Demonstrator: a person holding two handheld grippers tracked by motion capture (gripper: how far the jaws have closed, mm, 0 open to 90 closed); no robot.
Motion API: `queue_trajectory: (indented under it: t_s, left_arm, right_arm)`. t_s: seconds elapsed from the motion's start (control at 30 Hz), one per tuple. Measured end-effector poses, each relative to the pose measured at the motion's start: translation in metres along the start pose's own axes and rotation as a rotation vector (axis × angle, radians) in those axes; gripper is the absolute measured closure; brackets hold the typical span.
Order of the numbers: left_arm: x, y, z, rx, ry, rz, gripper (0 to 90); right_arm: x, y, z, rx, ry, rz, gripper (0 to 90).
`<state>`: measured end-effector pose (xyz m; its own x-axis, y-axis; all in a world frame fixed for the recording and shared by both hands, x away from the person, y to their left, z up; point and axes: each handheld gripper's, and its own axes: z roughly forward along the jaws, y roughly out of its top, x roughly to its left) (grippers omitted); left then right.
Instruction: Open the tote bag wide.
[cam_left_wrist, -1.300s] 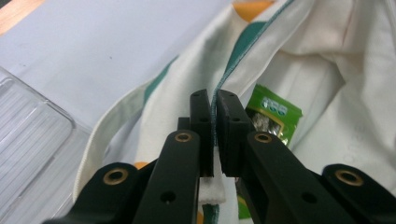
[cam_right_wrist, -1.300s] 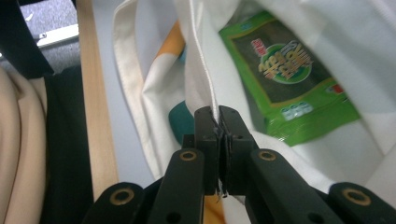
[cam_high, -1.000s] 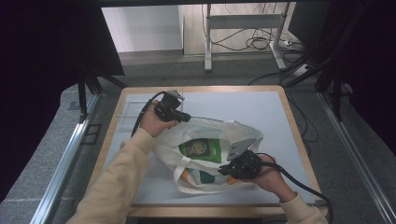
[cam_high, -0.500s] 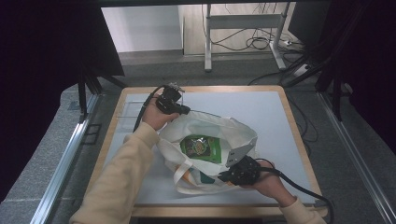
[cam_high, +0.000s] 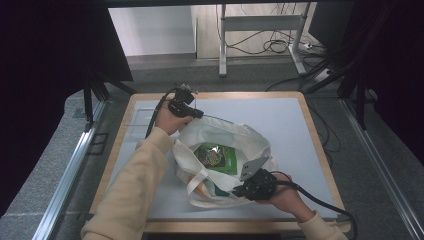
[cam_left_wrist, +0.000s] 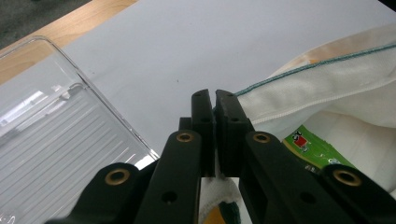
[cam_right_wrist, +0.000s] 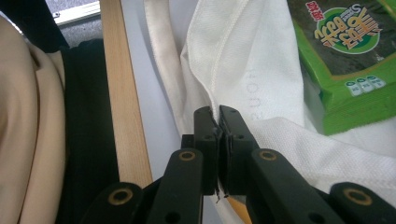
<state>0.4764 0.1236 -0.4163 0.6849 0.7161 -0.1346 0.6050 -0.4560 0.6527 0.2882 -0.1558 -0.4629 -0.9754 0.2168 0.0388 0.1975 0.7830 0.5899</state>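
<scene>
Both grippers, your left gripper (cam_left_wrist: 215, 100) and right gripper (cam_right_wrist: 218, 116), pinch the white bag's (cam_high: 225, 135) rim; a green packet (cam_high: 216, 157), perhaps seaweed, lies inside.

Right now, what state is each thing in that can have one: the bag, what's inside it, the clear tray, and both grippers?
Tote bag: lying on the table, mouth held open.
Green packet: inside the bag, lying flat, printed face up.
Clear plastic tray: on the table beside the bag, nothing in it.
Left gripper: shut on the bag's rim.
Right gripper: shut on the bag's fabric at the near side.
</scene>
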Motion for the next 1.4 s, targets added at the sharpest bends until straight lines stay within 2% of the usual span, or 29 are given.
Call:
queue_trajectory:
  t_s: [0.23, 0.4, 0.5, 0.83, 0.93, 1.03, 1.1, 1.2, 1.3, 1.4]
  left_arm:
    - [-0.004, -0.004, -0.003, -0.013, -0.006, 0.018, 86.6]
    - [-0.011, -0.005, -0.015, -0.046, -0.001, 0.044, 83.2]
    - [-0.015, -0.007, -0.024, -0.05, -0.006, 0.064, 80.1]
    - [-0.031, -0.026, -0.057, -0.095, -0.028, 0.122, 70.1]
    - [-0.038, -0.035, -0.063, -0.097, -0.055, 0.134, 68.3]
    - [-0.043, -0.046, -0.068, -0.095, -0.077, 0.152, 66.1]
    - [-0.048, -0.054, -0.069, -0.114, -0.097, 0.134, 64.7]
    - [-0.054, -0.065, -0.071, -0.113, -0.111, 0.148, 62.1]
    - [-0.059, -0.073, -0.071, -0.104, -0.136, 0.151, 60.1]
    - [-0.063, -0.078, -0.069, -0.074, -0.141, 0.166, 59.4]
  right_arm:
    - [-0.002, -0.001, -0.001, -0.011, 0.002, 0.008, 85.1]
    - [-0.003, 0.0, -0.003, -0.022, 0.003, 0.015, 84.1]
    - [-0.003, 0.0, -0.004, -0.028, 0.003, 0.016, 82.3]
    - [-0.004, 0.001, -0.006, -0.048, 0.002, 0.022, 64.6]
    - [-0.004, 0.003, -0.008, -0.065, -0.018, 0.02, 54.6]
    - [-0.006, 0.004, -0.012, -0.102, -0.033, 0.046, 47.9]
    - [-0.008, 0.005, -0.017, -0.12, -0.051, 0.056, 46.6]
    - [-0.011, 0.01, -0.026, -0.145, -0.089, 0.059, 45.6]
    - [-0.017, 0.018, -0.033, -0.17, -0.121, 0.063, 45.8]
    - [-0.024, 0.026, -0.035, -0.169, -0.147, 0.063, 51.6]
